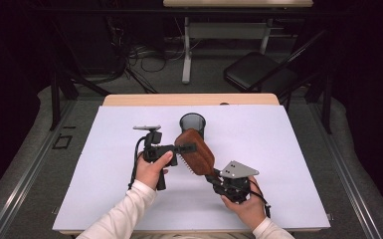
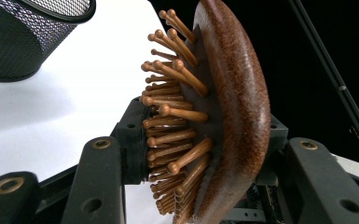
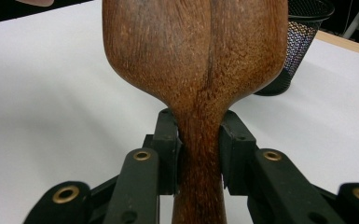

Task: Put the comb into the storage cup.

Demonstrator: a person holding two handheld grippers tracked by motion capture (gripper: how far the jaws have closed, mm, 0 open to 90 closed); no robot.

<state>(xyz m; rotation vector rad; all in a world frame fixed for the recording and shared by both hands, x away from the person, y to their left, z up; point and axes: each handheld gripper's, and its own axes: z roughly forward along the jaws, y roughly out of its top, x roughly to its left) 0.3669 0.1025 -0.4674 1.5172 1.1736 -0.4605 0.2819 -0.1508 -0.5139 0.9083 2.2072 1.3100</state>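
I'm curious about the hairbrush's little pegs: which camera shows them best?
The left gripper view: the hairbrush stands side-on, its pegs plain and close. The right gripper view gives its smooth wooden back; the high view shows a faint fringe of pegs.

hairbrush (image 1: 197, 150): 1 | mesh cup (image 1: 193, 123): 1 | grippers: 2 | chair (image 1: 258, 70): 1

No readable text, labels, brands, numbers or signs anywhere: none on the wooden hairbrush (image 1: 195, 151), none on the black mesh cup (image 1: 193, 123), none on the white counter (image 1: 104, 164).
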